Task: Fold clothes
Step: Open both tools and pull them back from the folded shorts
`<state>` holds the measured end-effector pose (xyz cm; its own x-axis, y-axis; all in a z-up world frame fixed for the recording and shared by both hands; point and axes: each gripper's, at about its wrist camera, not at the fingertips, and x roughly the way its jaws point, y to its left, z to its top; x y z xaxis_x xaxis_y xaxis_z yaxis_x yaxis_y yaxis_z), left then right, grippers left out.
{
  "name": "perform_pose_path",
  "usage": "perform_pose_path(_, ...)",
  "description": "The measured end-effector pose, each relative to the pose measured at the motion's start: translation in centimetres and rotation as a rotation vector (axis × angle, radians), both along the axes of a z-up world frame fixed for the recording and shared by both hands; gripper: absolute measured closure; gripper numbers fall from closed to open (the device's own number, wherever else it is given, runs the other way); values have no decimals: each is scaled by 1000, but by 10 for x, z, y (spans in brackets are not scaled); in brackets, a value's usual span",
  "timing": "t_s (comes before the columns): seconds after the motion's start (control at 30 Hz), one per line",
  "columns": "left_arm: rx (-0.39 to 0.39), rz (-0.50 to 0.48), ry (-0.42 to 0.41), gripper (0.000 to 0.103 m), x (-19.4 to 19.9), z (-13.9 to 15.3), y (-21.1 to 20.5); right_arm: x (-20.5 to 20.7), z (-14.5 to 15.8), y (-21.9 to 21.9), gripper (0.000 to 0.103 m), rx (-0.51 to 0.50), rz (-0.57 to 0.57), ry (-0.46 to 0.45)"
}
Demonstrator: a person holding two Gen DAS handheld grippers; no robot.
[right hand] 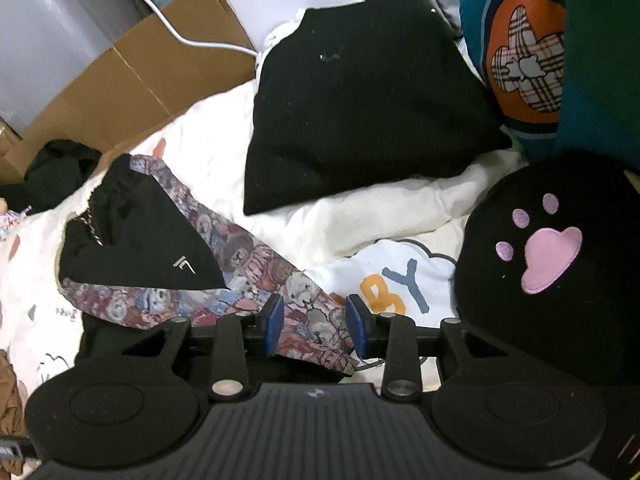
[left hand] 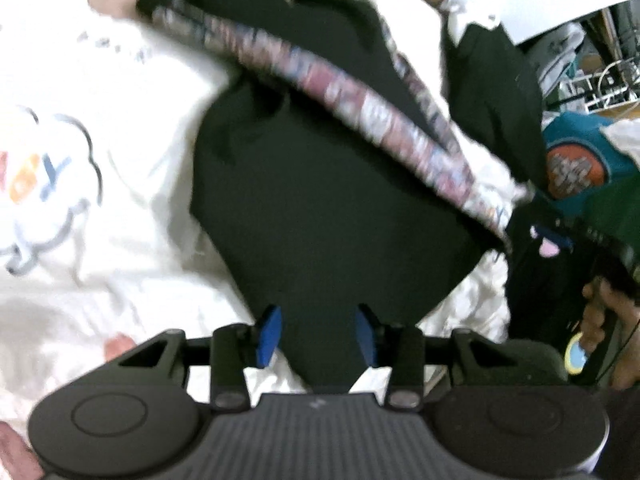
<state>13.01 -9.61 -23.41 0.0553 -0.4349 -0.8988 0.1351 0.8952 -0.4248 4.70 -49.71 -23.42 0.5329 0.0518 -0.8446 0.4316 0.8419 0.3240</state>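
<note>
Left hand-held gripper (left hand: 318, 334) hangs with jaws apart over the black cloth of the trousers (left hand: 320, 200), pads clear of it — right hand-held gripper (right hand: 315, 326) likewise stands parted, the patterned stripe between its pads but unpinched. Trousers lie doubled on the bed (right hand: 360, 208), just ahead of both. Next, I'd judge: smooth the fold flat, regrip at the edges, keep the stripe aligned.
</note>
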Motion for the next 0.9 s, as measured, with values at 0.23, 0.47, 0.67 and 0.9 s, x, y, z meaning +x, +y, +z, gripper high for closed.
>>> perform_pose_path(0.23, 36, -21, -93, 57, 25, 68, -7, -4, 4, 1, 64, 59, 67, -17)
perform_pose_path(0.47, 109, 10, -144, 57, 41, 114, -7, -5, 13, 4, 58, 102, 113, -63)
perform_pose_path(0.67, 265, -53, -207, 55, 55, 137, -27, -3, 26, 13, 41, 107, 179, -102)
perform_pose_path(0.9, 282, -89, -229, 55, 75, 152, -46, -4, 32, 14, 40, 123, 201, -132)
